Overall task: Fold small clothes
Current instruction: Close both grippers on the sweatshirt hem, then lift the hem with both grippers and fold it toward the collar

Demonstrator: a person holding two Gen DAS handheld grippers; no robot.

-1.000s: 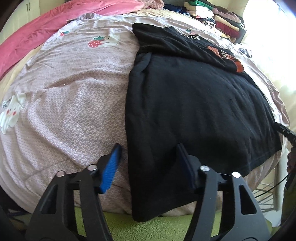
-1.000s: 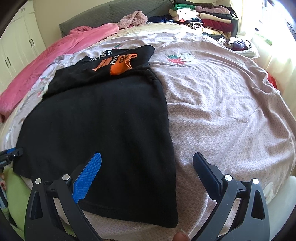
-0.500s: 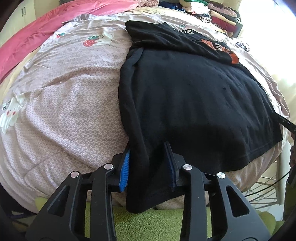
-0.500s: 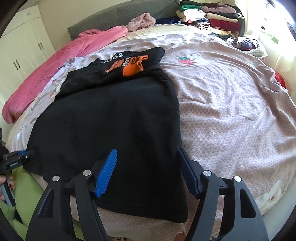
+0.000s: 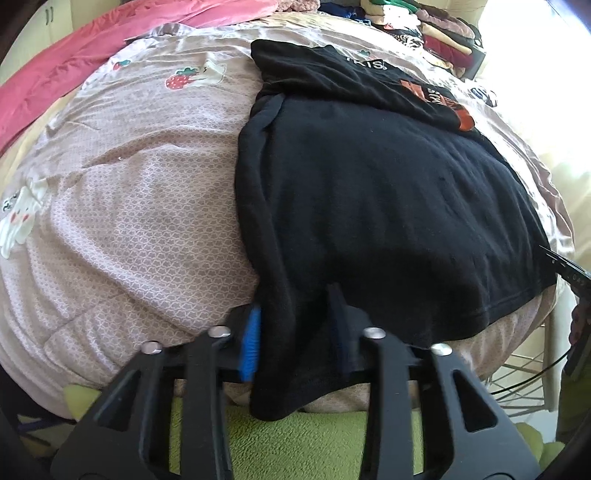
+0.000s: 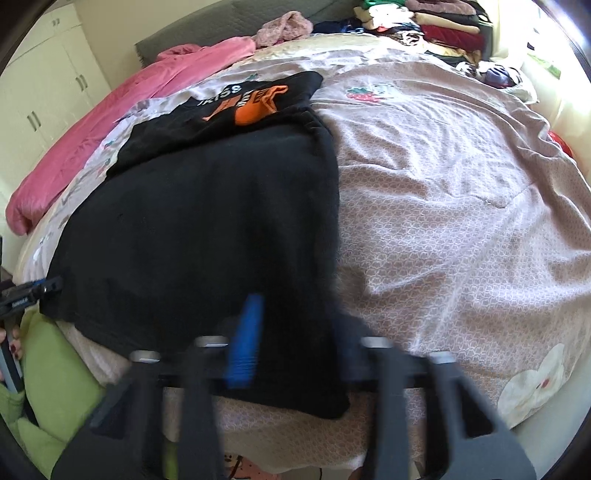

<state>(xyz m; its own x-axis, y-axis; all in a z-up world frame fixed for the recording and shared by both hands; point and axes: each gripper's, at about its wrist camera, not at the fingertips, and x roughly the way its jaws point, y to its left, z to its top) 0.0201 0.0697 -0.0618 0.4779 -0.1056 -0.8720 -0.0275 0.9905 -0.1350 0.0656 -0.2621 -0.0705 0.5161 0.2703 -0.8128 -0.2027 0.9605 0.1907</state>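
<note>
A black garment [image 5: 388, 192] lies flat on the pinkish patterned bed cover [image 5: 140, 206], its near hem hanging over the bed edge. Its far end overlaps a black shirt with an orange print [image 5: 424, 92]. My left gripper [image 5: 295, 332] is closing on the garment's near left corner, with bunched cloth pinched between the pads. In the right wrist view, blurred by motion, my right gripper [image 6: 295, 347] is closing on the near right corner of the same garment [image 6: 207, 229], cloth between its pads. The printed shirt [image 6: 251, 103] shows beyond it. The left gripper's tip [image 6: 48, 288] appears at the left edge.
A pink quilt [image 6: 122, 122] lies along the far left side of the bed. Stacked folded clothes [image 6: 436, 26] sit at the headboard end. Green fabric [image 5: 314, 439] is below the bed edge, a white wardrobe [image 6: 48, 99] stands at left, and a wire rack [image 5: 524, 376] at right.
Both grippers have closed from wide open onto the near hem corners of the black garment. The cloth at the left corner has bunched up between the pads.
</note>
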